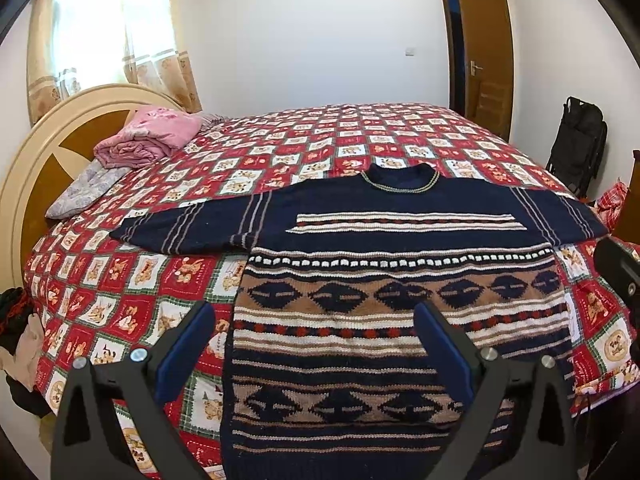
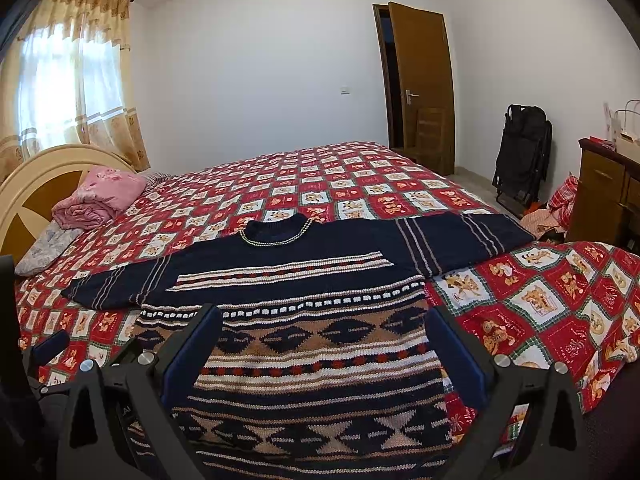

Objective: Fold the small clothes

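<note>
Left wrist view: the sweater (image 1: 400,280), navy with tan, white and red bands, lies flat and face up on the bedspread (image 1: 280,148) of red and white bear squares; its collar (image 1: 400,182) points away from the camera, both sleeves are spread out to either side, and its hem hangs over the near edge of the bed; the left gripper (image 1: 316,344) hovers above the sweater's lower body with its blue-padded fingers spread wide and nothing between them; one finger (image 1: 188,352) stands over the bedspread just beside the sweater's edge, the other over the knit; a rolled pink blanket (image 1: 148,136) rests well beyond the sweater, near the cream headboard (image 1: 44,152); a brown door (image 1: 484,52) stands open past the far side of the sweater; a dark part of the other tool shows at the frame edge beside the sweater's sleeve.

Right wrist view: the sweater (image 2: 296,320) fills the foreground in the same flat spread, collar (image 2: 276,232) away; the right gripper (image 2: 324,340) hangs above its patterned lower body, fingers wide apart and empty; both fingers sit over the knit near its side edges; whether they touch the fabric cannot be told; a folded black frame (image 2: 520,152) leans on the wall well beyond the sweater's sleeve; a wooden cabinet (image 2: 600,196) stands further along that side.
</note>
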Available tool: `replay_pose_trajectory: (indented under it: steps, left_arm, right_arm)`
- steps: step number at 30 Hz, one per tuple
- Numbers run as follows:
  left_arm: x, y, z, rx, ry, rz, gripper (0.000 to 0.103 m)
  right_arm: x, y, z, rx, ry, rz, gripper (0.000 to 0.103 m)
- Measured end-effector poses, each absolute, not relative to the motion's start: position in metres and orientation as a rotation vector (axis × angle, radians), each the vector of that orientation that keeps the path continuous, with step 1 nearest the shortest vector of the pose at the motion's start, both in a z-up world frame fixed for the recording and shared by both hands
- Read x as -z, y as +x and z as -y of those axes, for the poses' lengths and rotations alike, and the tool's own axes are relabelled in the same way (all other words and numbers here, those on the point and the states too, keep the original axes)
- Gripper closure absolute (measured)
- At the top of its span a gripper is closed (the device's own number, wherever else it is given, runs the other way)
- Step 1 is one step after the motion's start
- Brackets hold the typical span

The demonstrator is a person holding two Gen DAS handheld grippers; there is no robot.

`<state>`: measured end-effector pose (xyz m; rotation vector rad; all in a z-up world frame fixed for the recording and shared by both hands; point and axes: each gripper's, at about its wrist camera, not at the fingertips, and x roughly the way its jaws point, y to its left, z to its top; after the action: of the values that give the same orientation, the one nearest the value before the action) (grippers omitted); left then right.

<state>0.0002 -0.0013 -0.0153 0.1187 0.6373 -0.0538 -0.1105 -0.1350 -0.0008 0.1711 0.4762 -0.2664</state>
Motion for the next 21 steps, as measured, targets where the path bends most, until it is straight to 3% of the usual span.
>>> replay_pose_trajectory:
  steps: [21]
  left_arm:
    - [0.0140,0.0017,0.0031,0.057,0.112,-0.645,0.001]
  right_arm:
    - [0.0022,-0.1113,0.1372,0.269,0.181,-0.479,0.001]
